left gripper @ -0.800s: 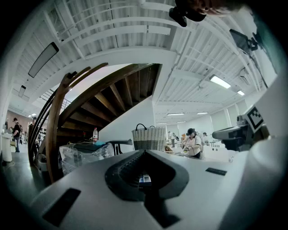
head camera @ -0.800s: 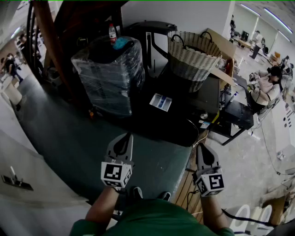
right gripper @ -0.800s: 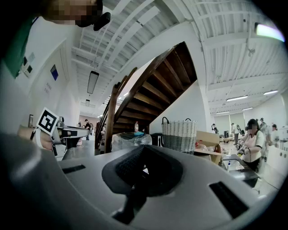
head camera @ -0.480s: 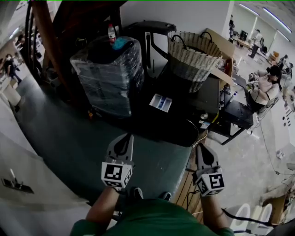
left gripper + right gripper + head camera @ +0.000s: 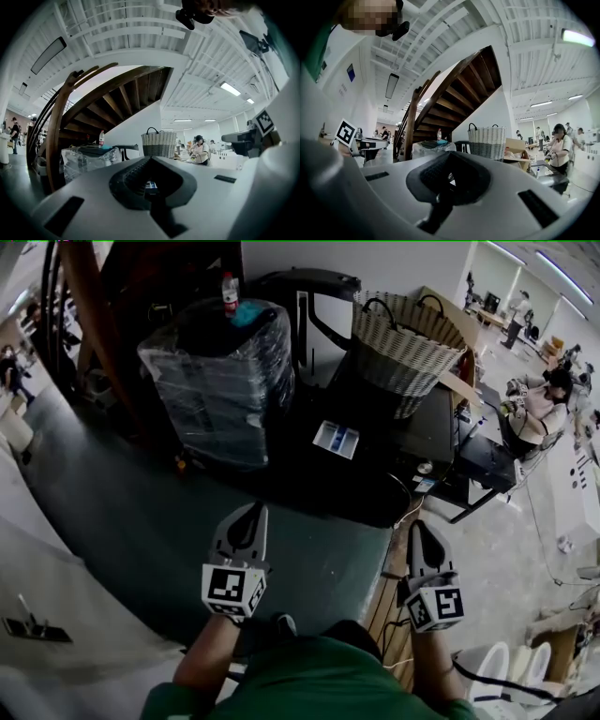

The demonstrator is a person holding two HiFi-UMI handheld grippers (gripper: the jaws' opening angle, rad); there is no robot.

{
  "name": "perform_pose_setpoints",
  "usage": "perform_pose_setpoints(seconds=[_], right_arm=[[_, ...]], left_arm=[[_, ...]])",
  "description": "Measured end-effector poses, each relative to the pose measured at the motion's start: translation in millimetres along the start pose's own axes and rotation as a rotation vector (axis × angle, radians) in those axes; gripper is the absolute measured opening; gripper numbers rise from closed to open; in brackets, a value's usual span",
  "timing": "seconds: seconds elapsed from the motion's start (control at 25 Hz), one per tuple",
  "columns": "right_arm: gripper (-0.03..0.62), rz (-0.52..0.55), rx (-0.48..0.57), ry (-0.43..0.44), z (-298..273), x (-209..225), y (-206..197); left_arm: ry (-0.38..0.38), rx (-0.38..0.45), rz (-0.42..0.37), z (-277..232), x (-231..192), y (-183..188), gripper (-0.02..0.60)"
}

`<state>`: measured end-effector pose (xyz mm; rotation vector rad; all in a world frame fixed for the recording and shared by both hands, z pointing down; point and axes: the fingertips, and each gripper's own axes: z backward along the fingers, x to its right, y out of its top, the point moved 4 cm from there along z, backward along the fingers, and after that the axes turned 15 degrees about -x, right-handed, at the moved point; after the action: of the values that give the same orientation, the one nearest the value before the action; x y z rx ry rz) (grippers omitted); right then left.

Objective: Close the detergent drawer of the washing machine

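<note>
- While our head has turned a touch in the last half second, the dark washing machine [image 5: 309, 479] stays at our 12 o'clock, and we've come no nearer.
- Our woven basket [image 5: 405, 343], at 1 o'clock, has drifted slightly rightward in the head view.
- We've barely moved the left gripper [image 5: 251, 512] and right gripper [image 5: 419, 526], which stay low by our body, both with jaws pressed together on nothing.
- Pulled out, the white-and-blue detergent drawer [image 5: 336, 440] sits at 1 o'clock from the left gripper, well apart from both. We judge the reach has hardly begun.
</note>
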<state>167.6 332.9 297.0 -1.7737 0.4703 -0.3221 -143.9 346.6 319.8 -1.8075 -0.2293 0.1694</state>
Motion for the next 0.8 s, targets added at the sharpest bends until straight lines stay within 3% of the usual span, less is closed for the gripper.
perform_pose_setpoints(seconds=[0.4,0.8], right_arm=[[0.015,-0.019,-0.054,-0.014,-40.0,5.5,-14.3],[0.015,-0.012,-0.077,0.034,-102.8,75.2,-10.9]], left_arm=[[-0.008,-0.033,0.016,-37.5,-24.3,-17.6,0.023],[0.022,-0.076,0.009,-115.9,0.2,1.0,0.023]])
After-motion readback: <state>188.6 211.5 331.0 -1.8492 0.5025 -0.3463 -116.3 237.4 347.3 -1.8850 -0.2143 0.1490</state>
